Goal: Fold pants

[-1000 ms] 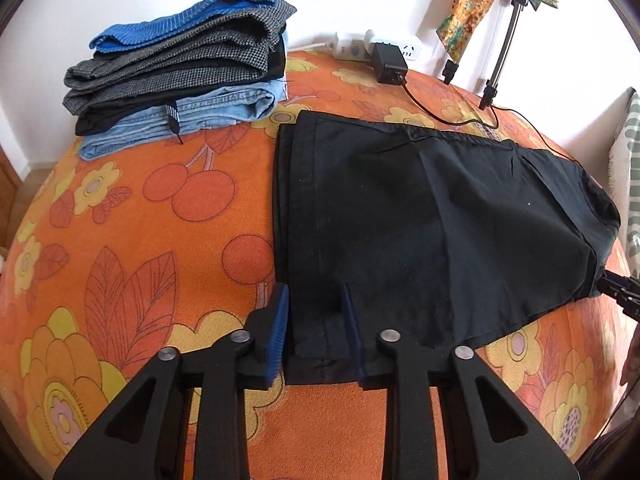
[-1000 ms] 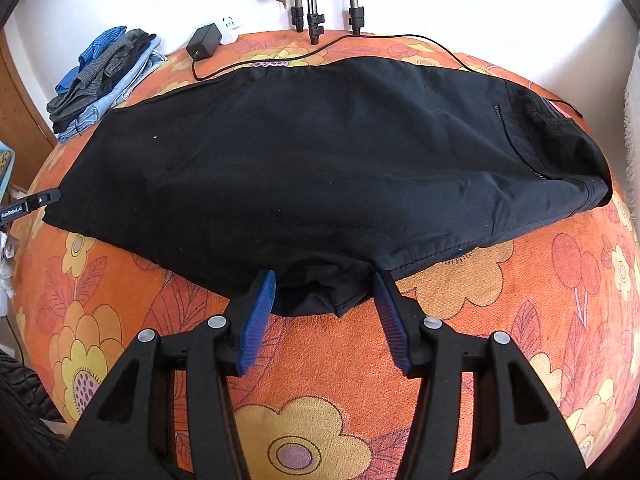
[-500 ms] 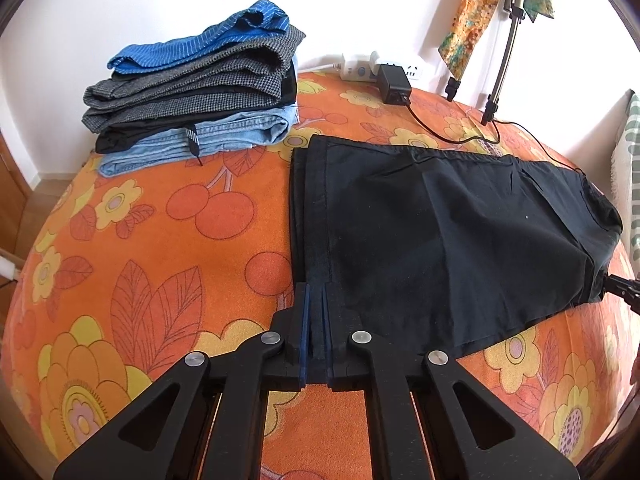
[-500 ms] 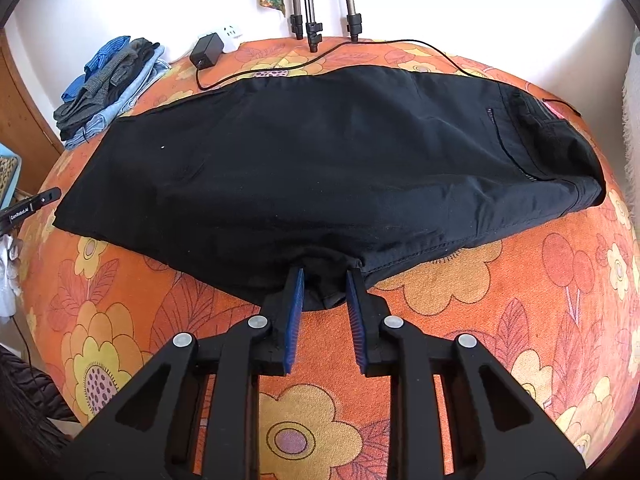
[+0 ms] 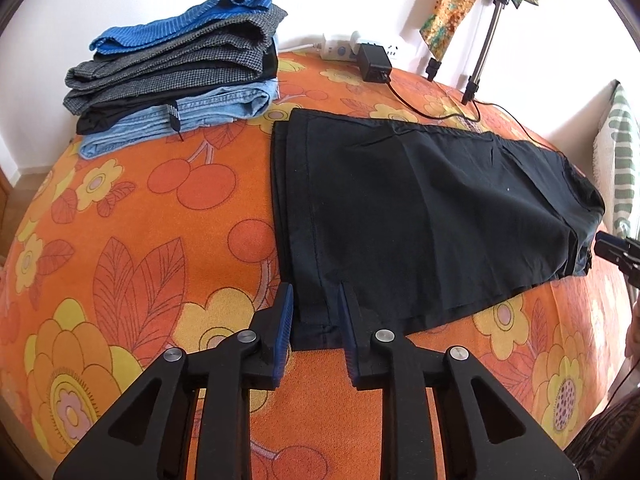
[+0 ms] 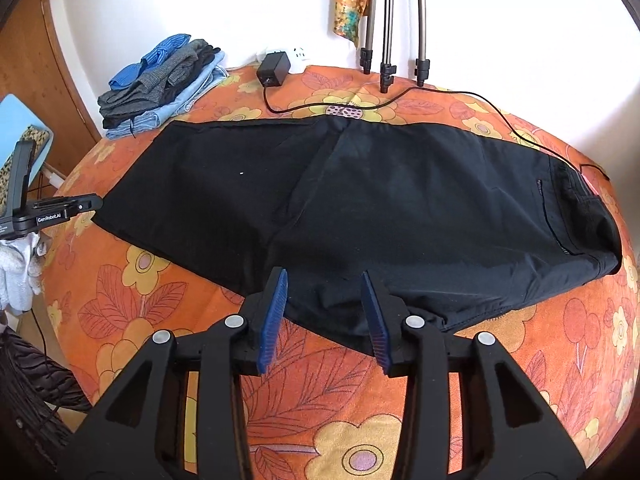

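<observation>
Black pants (image 5: 420, 208) lie flat across the orange flowered cover, legs stacked, waist to the right. My left gripper (image 5: 316, 320) is at the near corner of the leg hem; its jaws are opening, and the hem lies between the blue pads without being pinched. My right gripper (image 6: 324, 308) sits at the near edge of the pants (image 6: 380, 208) around the crotch. Its jaws are opening too, with the fabric edge lying loose between them. Each gripper shows in the other's view: the left gripper (image 6: 60, 212) by the hem, the right gripper (image 5: 616, 252) near the waist.
A stack of folded clothes (image 5: 180, 76) sits at the back left of the orange flowered cover (image 5: 120, 260). A power adapter (image 5: 374, 62) and its cable (image 6: 440, 92) lie behind the pants. Tripod legs (image 6: 386, 20) stand at the wall. A striped pillow (image 5: 620, 160) is on the right.
Both grippers closed on the pants' near edge half a second ago and have since spread their jaws again. The right gripper has lifted and drawn back a little.
</observation>
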Available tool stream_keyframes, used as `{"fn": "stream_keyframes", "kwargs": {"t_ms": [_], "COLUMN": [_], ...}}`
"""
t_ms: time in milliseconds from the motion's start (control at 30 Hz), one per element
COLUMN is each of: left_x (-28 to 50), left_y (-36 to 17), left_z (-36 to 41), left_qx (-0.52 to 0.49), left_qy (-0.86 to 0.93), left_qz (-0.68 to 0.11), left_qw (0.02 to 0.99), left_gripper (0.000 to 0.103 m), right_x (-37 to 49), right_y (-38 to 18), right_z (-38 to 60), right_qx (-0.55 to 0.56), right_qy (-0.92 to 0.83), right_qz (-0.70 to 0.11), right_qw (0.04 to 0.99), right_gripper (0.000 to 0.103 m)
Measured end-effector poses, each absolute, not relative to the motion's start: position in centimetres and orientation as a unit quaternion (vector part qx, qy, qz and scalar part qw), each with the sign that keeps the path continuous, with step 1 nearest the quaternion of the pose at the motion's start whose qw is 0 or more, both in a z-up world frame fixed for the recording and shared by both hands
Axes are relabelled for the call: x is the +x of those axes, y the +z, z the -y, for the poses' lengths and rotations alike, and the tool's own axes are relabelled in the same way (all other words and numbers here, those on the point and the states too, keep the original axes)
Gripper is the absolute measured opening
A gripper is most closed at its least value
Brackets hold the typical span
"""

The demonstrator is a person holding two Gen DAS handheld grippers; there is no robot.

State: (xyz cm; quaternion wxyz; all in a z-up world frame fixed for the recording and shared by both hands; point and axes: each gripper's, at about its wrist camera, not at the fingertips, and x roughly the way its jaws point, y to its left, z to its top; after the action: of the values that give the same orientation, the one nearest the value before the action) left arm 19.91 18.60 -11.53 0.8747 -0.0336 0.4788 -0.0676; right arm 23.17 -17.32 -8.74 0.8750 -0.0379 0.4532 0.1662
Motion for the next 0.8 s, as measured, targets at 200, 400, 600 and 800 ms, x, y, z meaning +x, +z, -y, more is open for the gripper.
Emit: {"fn": "stream_keyframes", "kwargs": {"t_ms": [200,400,600,800], "left_x": [19.6,19.6,19.6,18.9], "left_y": [-11.8,-12.1,-12.0,-11.5], "left_z": [-18.0,-16.7,-16.3,-15.1], "left_qx": [-0.006,0.013,0.038,0.071], "left_qy": [-0.052,-0.066,-0.047,-0.056], "left_qz": [-0.472,-0.474,-0.457,-0.439], "left_qw": [0.880,0.878,0.887,0.894], "left_gripper": [0.047,0.046,0.011,0.004], "right_x": [23.9,24.2,24.0,23.9], "right_y": [-10.1,-11.0,-11.1,-11.3], "right_z": [17.8,19.1,19.1,18.7], "right_qx": [-0.044,-0.022,-0.026,-0.030], "right_qy": [0.147,0.136,0.139,0.139], "right_qz": [-0.466,-0.479,-0.479,-0.479], "right_qw": [0.871,0.867,0.867,0.866], "right_gripper": [0.046,0.046,0.046,0.046]}}
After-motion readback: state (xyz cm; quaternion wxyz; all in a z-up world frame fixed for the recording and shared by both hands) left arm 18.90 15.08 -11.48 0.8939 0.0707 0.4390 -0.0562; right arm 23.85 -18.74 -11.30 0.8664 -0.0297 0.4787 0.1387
